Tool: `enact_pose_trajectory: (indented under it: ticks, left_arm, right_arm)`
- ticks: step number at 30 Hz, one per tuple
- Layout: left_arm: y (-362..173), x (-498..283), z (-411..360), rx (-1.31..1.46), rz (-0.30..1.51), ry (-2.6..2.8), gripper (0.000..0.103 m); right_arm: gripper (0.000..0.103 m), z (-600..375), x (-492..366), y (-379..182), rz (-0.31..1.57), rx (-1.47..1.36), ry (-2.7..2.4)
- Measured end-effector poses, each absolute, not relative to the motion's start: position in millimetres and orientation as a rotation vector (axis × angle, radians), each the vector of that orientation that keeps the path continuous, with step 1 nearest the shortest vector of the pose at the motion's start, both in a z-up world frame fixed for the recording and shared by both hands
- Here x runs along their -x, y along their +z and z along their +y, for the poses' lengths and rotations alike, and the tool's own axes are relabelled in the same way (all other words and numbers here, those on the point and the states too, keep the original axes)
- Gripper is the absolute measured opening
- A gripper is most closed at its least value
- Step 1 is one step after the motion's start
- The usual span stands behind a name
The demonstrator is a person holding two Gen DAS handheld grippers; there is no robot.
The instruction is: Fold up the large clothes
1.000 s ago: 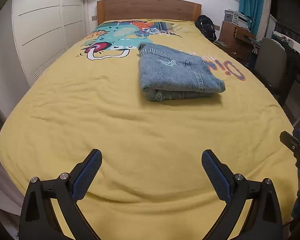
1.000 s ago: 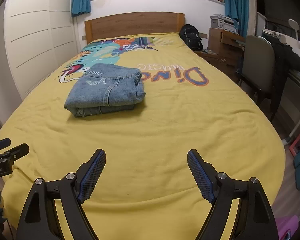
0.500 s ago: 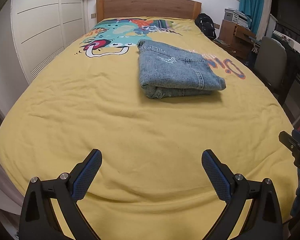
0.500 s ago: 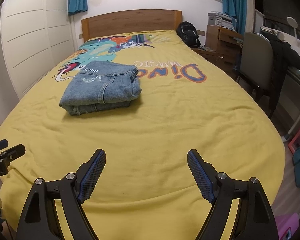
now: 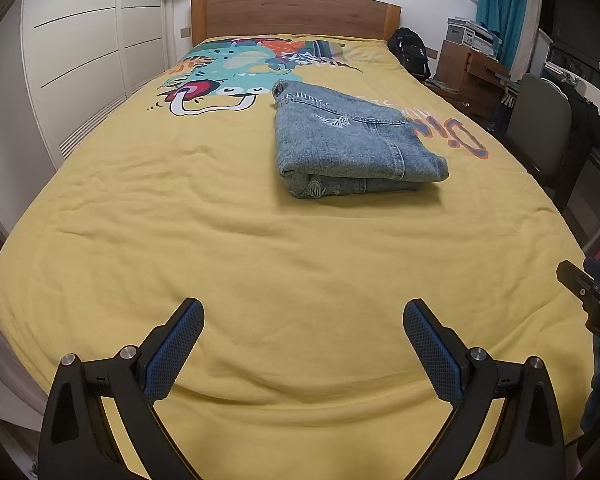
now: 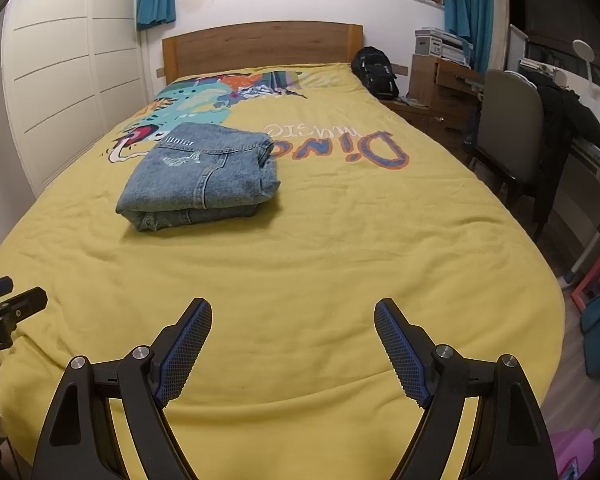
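Folded jeans (image 5: 354,146) lie on the bed (image 5: 228,240), toward the headboard (well apart from both grippers). Left gripper (image 5: 302,344) and right gripper (image 6: 293,342) hover above the bed's foot, jaws spread, empty.

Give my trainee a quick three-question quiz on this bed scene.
1. True or false: the jeans lie folded on the bed.
2. Which tool grips cloth: A left, B right, C neither?
3. Fill in: the backpack sits near the bed's ____ end.

Key: 1 true. 2 C, both are open and apart from the jeans. 3 headboard.
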State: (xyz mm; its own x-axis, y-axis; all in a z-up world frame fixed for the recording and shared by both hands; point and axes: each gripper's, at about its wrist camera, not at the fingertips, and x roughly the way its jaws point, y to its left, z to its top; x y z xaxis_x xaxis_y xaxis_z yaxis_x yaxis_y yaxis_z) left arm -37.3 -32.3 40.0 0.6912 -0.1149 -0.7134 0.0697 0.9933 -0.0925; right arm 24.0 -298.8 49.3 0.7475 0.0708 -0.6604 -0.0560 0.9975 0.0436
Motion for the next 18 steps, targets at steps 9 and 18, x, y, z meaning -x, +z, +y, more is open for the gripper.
enact_pose_trajectory:
  ticks: [9,18]
  left_arm:
    - [40.6,38.5,-34.8,0.054,0.8,-0.104,0.098]
    - [40.6,37.8,-34.3,0.056,0.807,-0.104,0.098]
  right_arm:
    - [0.085,-301.8,-23.8,50.8,0.719,-0.021,0.06]
    - [0.085,-302.9,-23.7,51.0,0.722,-0.022,0.057]
